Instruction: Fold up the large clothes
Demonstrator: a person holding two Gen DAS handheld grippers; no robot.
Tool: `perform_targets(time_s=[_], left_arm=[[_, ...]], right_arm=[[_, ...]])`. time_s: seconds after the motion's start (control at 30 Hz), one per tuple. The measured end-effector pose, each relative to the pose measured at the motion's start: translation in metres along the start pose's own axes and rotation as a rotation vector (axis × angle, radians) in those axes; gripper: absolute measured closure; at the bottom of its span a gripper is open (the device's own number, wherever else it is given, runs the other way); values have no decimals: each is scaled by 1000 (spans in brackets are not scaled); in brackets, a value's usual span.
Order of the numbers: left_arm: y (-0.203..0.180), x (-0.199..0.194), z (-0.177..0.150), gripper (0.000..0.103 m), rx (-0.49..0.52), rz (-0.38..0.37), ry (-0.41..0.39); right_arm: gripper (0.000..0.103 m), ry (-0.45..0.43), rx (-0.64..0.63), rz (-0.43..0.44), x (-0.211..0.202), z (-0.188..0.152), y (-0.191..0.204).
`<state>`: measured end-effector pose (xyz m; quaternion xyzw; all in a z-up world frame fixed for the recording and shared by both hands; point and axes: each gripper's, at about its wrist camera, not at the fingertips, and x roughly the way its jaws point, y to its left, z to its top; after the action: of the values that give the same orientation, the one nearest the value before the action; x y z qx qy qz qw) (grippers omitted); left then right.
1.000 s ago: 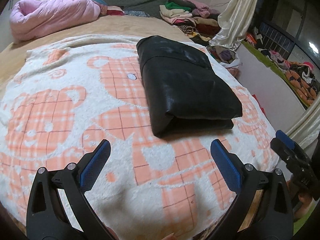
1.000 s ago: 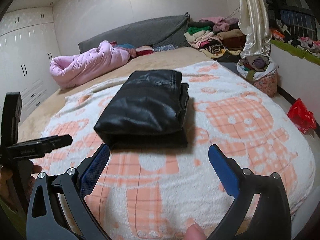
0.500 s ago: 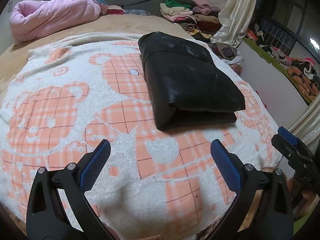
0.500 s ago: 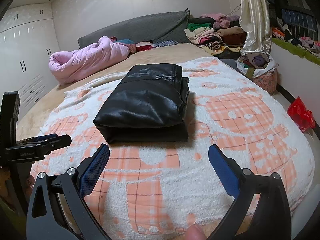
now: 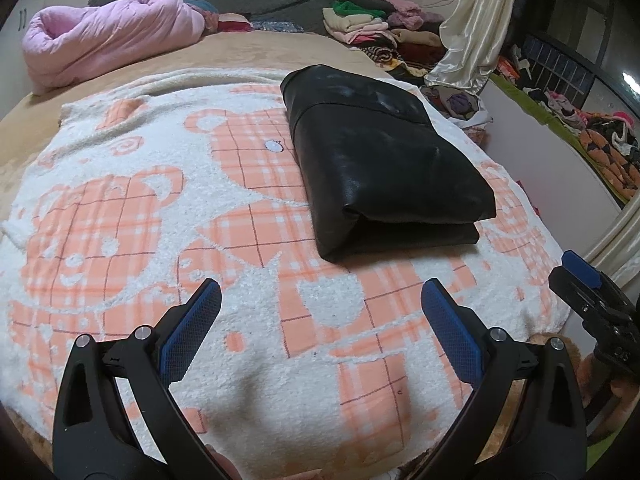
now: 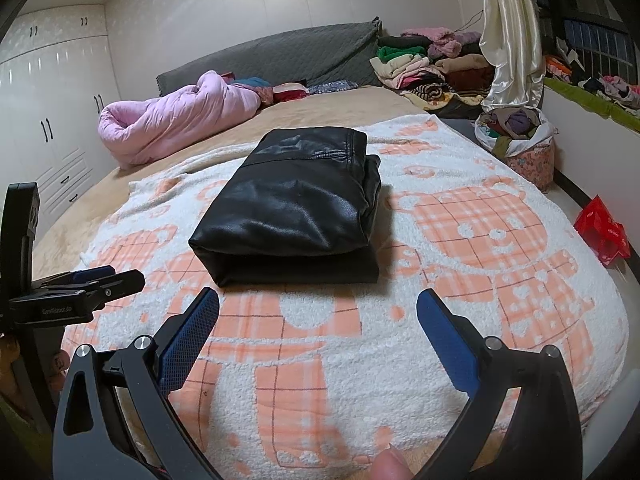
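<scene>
Bedroom scene: a wide bed covered by a white fleece blanket (image 5: 132, 248) with orange plaid bear shapes, spread over a tan sheet (image 6: 344, 108). Grey headboard cushion (image 6: 288, 56) at the far end; a rolled pink quilt (image 5: 108, 40) lies before it on the left. Stacked clothes (image 6: 420, 68) sit at the far right corner, next to a pale satin curtain (image 6: 508, 32). White wardrobe doors (image 6: 48, 100) along the left wall in the right wrist view. A bag of clothes (image 6: 520, 140) and a red packet (image 6: 604, 232) are on the floor beside the bed.

Black leather garment (image 5: 380, 156) lies folded into a compact rectangle near the middle of the blanket, folded edge toward the cameras, layers stacked flat. Nothing touches it.

Left gripper (image 5: 320, 304): jaws spread wide, blue pads facing each other, empty, hovering over the blanket on the near side of the garment and apart from it.

Right gripper (image 6: 318, 312): likewise spread wide and empty, above the blanket short of the garment's near edge. A fingertip (image 6: 390, 466) shows at the bottom edge of the right wrist view.

Each gripper appears at the edge of the other's view.
</scene>
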<state>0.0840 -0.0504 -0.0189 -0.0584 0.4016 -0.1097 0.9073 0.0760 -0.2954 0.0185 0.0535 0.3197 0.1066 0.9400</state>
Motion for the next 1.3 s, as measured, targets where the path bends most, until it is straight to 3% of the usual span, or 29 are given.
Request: perform_targets(time_s=[1.3], left_arm=[[2, -2, 0, 9, 1, 12, 1]], right_arm=[[4, 3, -9, -3, 0, 0, 2]])
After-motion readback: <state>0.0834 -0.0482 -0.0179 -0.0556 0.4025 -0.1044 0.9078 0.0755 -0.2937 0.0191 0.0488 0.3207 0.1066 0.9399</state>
